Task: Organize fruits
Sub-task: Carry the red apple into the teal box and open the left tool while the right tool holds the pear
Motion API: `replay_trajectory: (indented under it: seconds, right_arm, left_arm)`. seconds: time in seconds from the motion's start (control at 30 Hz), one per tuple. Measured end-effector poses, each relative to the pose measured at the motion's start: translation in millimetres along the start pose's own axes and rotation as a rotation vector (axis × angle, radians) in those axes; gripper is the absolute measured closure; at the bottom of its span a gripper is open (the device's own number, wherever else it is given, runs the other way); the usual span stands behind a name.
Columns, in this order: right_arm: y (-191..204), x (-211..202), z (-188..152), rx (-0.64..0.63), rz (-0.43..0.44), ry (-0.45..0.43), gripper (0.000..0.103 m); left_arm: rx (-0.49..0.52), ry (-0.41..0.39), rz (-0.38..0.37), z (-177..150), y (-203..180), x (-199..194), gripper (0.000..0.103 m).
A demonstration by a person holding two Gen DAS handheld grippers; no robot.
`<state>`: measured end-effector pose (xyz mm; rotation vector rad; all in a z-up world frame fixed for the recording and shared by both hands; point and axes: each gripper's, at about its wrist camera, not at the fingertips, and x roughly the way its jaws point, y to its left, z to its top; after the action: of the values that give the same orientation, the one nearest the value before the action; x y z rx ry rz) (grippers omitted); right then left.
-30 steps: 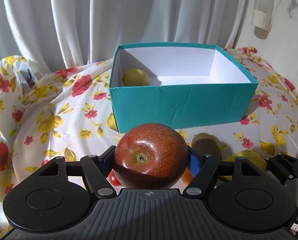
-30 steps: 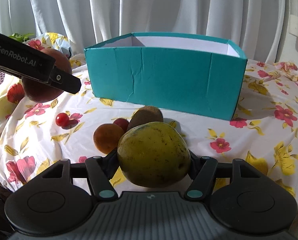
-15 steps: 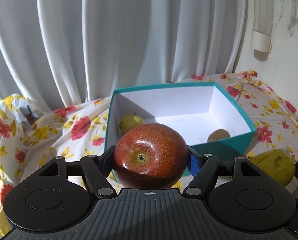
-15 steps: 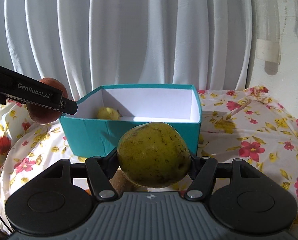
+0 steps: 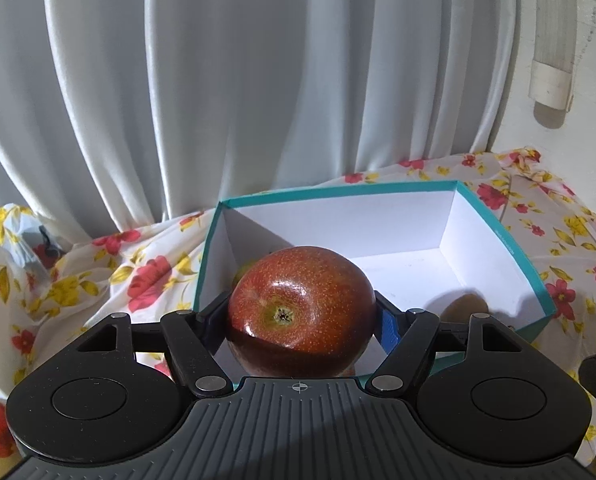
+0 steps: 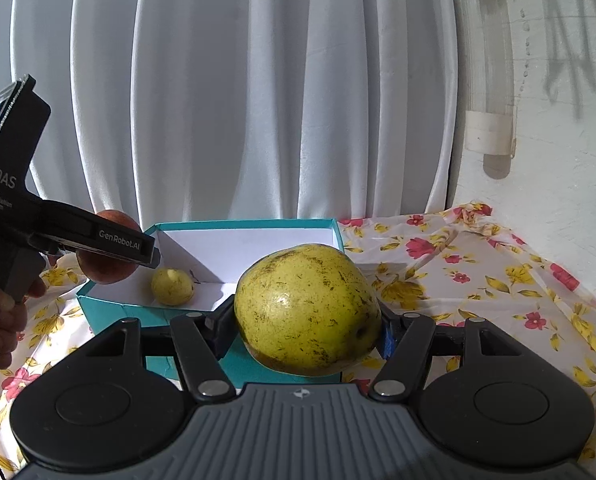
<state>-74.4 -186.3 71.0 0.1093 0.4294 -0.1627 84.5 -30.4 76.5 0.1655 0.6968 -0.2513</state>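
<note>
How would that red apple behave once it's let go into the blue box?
The red apple looks round and glossy, so it would probably roll a little on the blue box's flat white floor. It seems firm: the left gripper clamps its sides without denting it. Dropped from high up, it might bruise.

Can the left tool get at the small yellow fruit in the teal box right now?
Probably not as is. The left tool is shut on the red apple, so its jaws are occupied. The small yellow fruit sits in the open-topped teal box, uncovered; drop the apple first.
</note>
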Motion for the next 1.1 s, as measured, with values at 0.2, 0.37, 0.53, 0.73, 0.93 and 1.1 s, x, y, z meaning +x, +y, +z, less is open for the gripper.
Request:
replay_trajectory:
  seconds: [0.2,0.37,0.53,0.73,0.93,1.1]
  right_arm:
    - [2,2,4,-0.001,-0.028,-0.003,0.037]
    - [2,6,7,0.005,-0.042,-0.004,0.038]
    - [2,12,9,0.011,-0.056,-0.007,0.037]
    - [3,13,12,0.015,-0.074,-0.017,0.037]
    - [4,17,15,0.018,-0.082,-0.019,0.037]
    - [3,20,18,0.021,-0.087,-0.021,0.037]
  left_arm:
    - [-0.015,0.036,-0.006,1,4,27,0.027]
    - [-0.017,0.063,-0.012,1,5,46,0.027]
    - [-0.011,0.093,0.000,-2,5,62,0.027]
    - [-0.012,0.134,-0.006,-6,5,79,0.027]
    - [0.007,0.159,-0.020,-9,0,90,0.027]
    - [-0.016,0.164,-0.030,-8,3,96,0.027]
